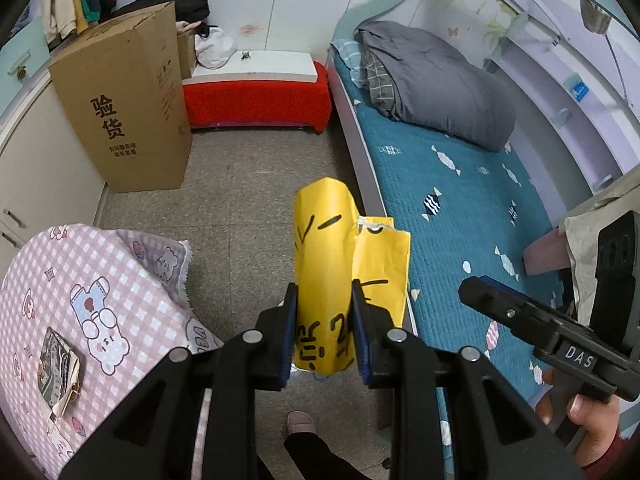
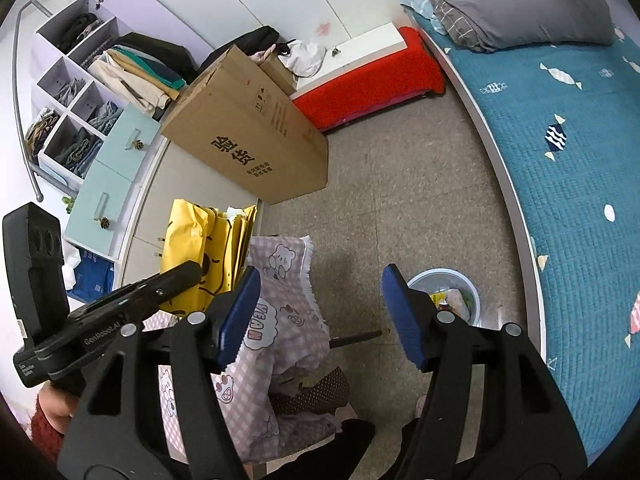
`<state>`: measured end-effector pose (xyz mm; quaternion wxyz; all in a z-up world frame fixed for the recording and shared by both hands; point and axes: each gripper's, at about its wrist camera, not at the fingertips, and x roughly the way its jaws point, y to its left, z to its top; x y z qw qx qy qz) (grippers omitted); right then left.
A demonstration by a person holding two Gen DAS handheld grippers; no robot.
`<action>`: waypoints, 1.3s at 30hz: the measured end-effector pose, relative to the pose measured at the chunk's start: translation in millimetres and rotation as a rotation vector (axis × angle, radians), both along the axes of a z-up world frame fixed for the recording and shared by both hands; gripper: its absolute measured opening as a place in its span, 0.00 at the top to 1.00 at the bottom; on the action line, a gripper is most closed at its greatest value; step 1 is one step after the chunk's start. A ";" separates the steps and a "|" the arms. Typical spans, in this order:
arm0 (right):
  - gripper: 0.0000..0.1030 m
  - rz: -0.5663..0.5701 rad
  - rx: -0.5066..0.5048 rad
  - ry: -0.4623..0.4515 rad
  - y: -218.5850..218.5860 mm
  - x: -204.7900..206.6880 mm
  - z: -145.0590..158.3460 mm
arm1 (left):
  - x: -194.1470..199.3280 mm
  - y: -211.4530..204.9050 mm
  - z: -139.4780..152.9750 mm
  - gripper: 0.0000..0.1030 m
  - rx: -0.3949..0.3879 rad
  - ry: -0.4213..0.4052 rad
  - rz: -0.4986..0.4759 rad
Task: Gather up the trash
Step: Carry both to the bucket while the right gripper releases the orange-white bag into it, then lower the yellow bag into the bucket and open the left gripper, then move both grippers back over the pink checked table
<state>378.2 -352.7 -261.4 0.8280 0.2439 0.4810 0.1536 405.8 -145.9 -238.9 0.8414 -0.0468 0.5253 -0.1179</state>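
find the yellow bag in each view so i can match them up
Left wrist: yellow bag at centre, standing up between the left gripper pads, which are shut on it.
Right wrist: yellow bag at left of centre, behind the left gripper, above the checked cloth.
Shared landmark: the cardboard box on the floor.

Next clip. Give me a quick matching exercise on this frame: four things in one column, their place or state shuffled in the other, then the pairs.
1. yellow paper bag
2. cardboard box
3. grey quilt
4. trash bin

A. on the floor beside the bed, litter inside
B. standing on the floor by the cabinet
C. folded on the bed
D. clamped in the left gripper

Pairs: 1-D, 2-B, 3-C, 4-A
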 end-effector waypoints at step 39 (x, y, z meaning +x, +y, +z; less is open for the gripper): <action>0.35 -0.106 -0.015 0.008 -42.6 -24.6 3.3 | -3.2 -45.7 -3.9 0.32 0.017 0.012 -0.023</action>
